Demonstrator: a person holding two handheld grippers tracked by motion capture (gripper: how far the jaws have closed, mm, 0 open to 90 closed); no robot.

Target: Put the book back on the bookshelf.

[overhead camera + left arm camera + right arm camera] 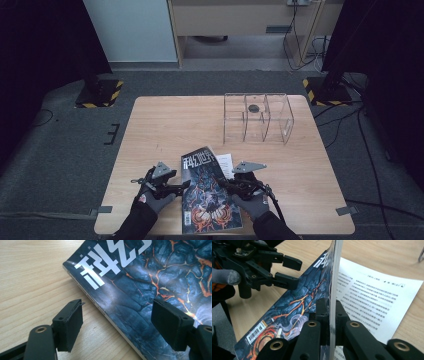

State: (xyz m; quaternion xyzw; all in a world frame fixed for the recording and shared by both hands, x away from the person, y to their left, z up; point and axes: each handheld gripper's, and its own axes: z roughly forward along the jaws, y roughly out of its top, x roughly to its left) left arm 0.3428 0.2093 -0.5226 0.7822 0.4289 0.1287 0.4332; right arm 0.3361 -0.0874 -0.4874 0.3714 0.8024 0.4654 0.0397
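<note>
Magazine (210, 192) at the table's (160, 125) near edge, lifted by its right side. My right gripper (329, 315) is clamped on that edge, probably to tip it upright; a printed sheet (372, 300) lies beneath. My left gripper (117, 322), jaws apart and holding nothing, straddles the spine. Its cover is dark, with cracked orange lava and white lettering.
</note>
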